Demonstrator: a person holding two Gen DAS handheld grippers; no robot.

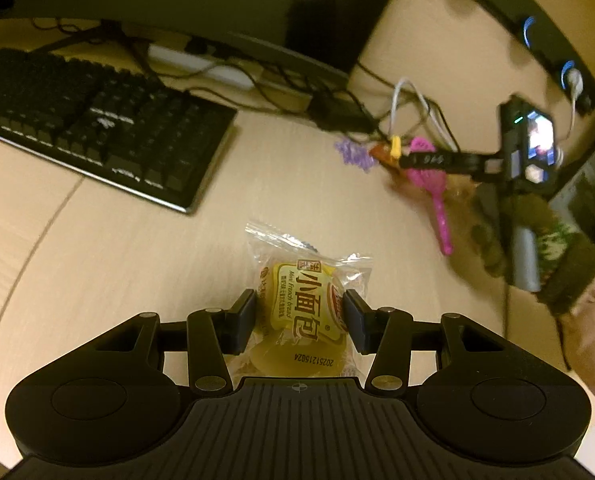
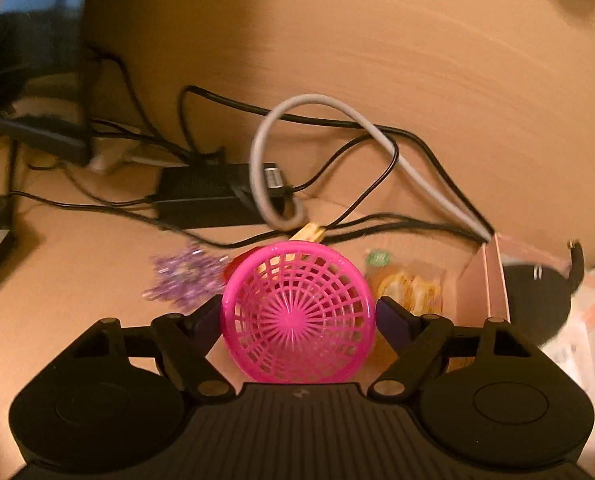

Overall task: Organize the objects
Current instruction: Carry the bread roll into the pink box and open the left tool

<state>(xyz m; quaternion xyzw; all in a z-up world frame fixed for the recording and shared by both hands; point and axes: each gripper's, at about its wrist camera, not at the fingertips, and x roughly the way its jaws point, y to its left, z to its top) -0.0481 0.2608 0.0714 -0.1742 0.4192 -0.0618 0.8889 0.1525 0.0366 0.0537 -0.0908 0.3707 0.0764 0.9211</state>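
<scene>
1. A pale wooden counter [image 1: 97, 264] is carrying a black keyboard [image 1: 97, 128] toward its back edge, beside tangled cables [image 2: 337, 128] and a black power adapter [image 2: 205, 196].
2. The left gripper [image 1: 299, 316] is grasping a packaged mini bread [image 1: 301, 312] with clenched fingers [image 1: 243, 320], out on the open counter.
3. The right gripper [image 2: 299, 320] is spreading released fingers [image 2: 397, 324] either side of a pink basket [image 2: 297, 312]; whether they touch it cannot be told.
4. A purple trinket [image 2: 185, 276] and a snack packet [image 2: 409, 288] are lying just beside the basket.

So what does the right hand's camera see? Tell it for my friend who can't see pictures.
A round pink plastic basket sits between the open fingers of the right gripper on a tan desk. Beside it lie a purple sparkly ornament and a wrapped snack, with tangled black and grey cables and a black power brick behind.
</scene>
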